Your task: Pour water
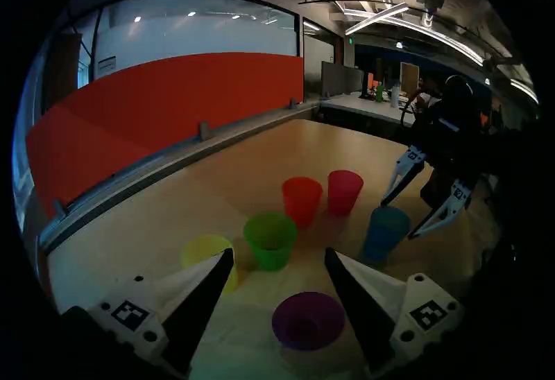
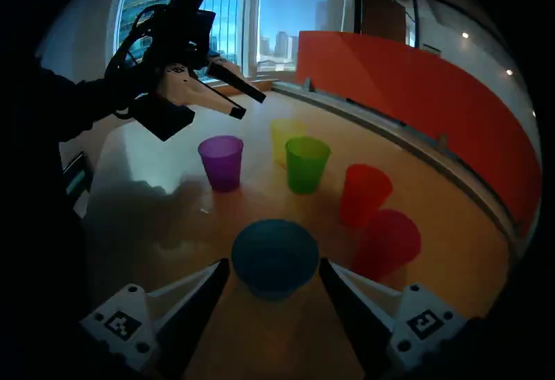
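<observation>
Several plastic cups stand on a wooden table (image 1: 208,193): purple (image 1: 309,321), yellow (image 1: 206,249), green (image 1: 270,240), orange (image 1: 302,200), pink-red (image 1: 345,191) and blue (image 1: 386,233). My left gripper (image 1: 278,255) is open, hanging just above and behind the purple cup (image 2: 222,161); from the right gripper view it (image 2: 251,105) is held up in a hand. My right gripper (image 2: 273,263) is open with the blue cup (image 2: 274,255) between its fingers, close on both sides. What the cups hold is not visible.
An orange partition (image 1: 173,102) with a metal rail runs along the table's far side. Tall windows (image 2: 208,5) stand behind the person's dark sleeve (image 2: 62,109). Bare tabletop (image 2: 139,172) lies left of the purple cup. More desks (image 1: 368,102) stand farther back.
</observation>
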